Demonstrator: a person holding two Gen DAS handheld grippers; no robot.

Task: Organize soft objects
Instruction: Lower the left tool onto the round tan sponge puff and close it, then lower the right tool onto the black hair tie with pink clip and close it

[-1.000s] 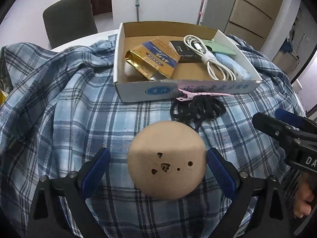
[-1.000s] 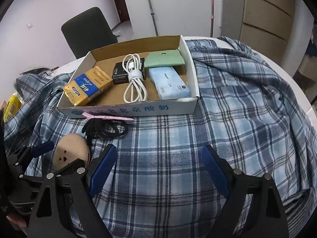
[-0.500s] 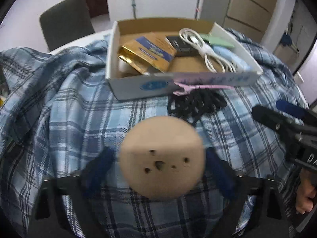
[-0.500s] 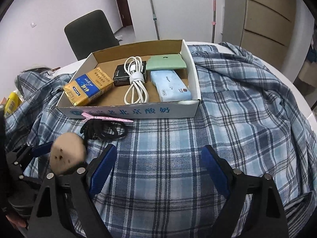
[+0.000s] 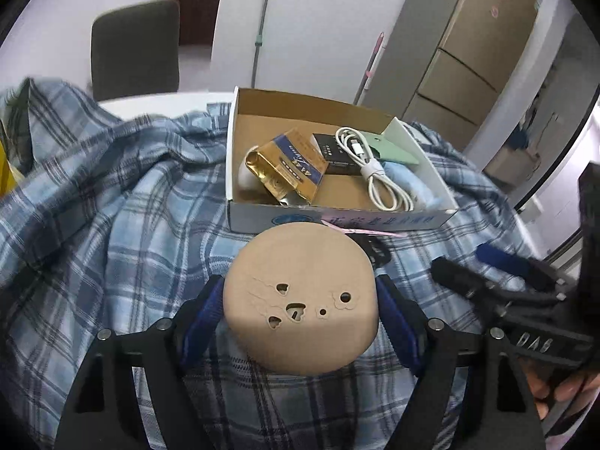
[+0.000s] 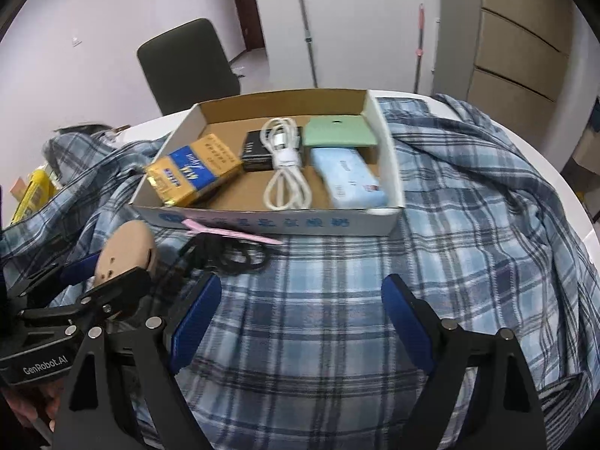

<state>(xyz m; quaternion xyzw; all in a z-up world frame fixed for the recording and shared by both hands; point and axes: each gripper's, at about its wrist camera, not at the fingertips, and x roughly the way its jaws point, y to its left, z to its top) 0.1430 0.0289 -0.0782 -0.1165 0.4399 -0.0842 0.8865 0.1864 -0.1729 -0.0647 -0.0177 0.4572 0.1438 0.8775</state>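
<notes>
My left gripper is shut on a round tan sponge with small heart-shaped holes and holds it above the plaid cloth, in front of the cardboard box. The sponge also shows in the right wrist view at the left. My right gripper is open and empty over the plaid cloth. The box holds a gold and blue pack, a white cable, a black item, a green case and a light blue tissue pack.
A black hair tie bundle and a pink clip lie on the cloth against the box front. A dark chair stands behind the table. A yellow item sits at the far left. Cabinets stand at the right.
My left gripper has lifted the tan sponge and carried it toward the box. The right gripper has barely moved and stays open.
</notes>
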